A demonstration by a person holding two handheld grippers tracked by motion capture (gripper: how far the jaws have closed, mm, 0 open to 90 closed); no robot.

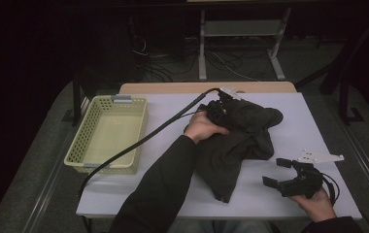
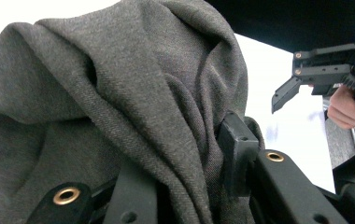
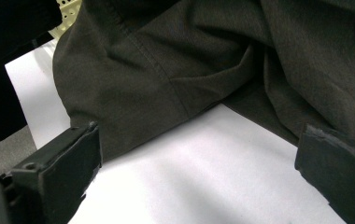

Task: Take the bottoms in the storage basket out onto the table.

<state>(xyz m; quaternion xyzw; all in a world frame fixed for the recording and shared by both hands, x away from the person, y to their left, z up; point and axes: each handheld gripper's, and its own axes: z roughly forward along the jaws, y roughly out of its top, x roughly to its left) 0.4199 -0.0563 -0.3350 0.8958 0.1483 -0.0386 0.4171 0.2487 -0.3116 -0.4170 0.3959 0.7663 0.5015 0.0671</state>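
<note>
A dark grey garment [image 1: 236, 141] lies crumpled on the white surface [image 1: 279, 104], right of centre. Its long axis runs from the far right, where a bunched end sits near the far edge, toward the near left, where a narrower end points at the person's side.

The left hand [image 1: 203, 127] reaches forward across the surface, its dark sleeve [image 1: 163, 189] coming in diagonally from the bottom, and holds the left gripper [image 1: 220, 108] at the far end of the garment. In the left gripper view the cloth [image 2: 119, 107] is draped over and between the jaws, which are clamped on a fold of it.

The right hand [image 1: 316, 204] rests near the front right corner, holding the right gripper [image 1: 276, 173] just beside the garment's near right edge, aimed left at it. Its jaws stand wide apart with bare surface between them, touching nothing.

A pale yellow basket [image 1: 83, 141] sits at the left of the surface, well apart from the garment.
</note>
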